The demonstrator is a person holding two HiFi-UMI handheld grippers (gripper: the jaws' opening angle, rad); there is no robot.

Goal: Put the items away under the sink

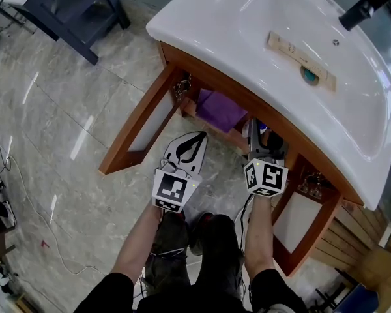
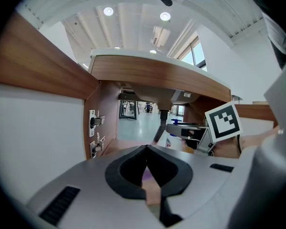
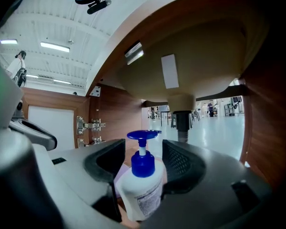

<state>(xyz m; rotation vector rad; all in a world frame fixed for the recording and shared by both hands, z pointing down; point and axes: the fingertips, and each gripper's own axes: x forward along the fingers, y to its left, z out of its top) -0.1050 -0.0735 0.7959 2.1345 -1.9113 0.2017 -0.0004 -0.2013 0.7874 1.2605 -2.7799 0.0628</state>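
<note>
A white pump bottle (image 3: 139, 187) with a blue pump head stands upright between the jaws of my right gripper (image 3: 142, 161), inside the cabinet under the white sink (image 1: 247, 18). The jaws stand wide, with a gap on the bottle's left side, so the gripper is open around it. In the left gripper view the bottle (image 2: 174, 140) shows beside the right gripper's marker cube (image 2: 223, 121). My left gripper (image 2: 147, 163) is shut, tips together, holding nothing, just in front of the cabinet opening. In the head view the left gripper (image 1: 188, 150) and right gripper (image 1: 260, 145) sit side by side at the opening.
A purple item (image 1: 220, 108) lies inside the cabinet at the left. Both wooden doors hang open: left door (image 1: 143, 119), right door (image 1: 306, 220). The drain pipe (image 3: 182, 120) hangs from the basin behind the bottle. A dark table (image 1: 72, 8) stands on the tiled floor, far left.
</note>
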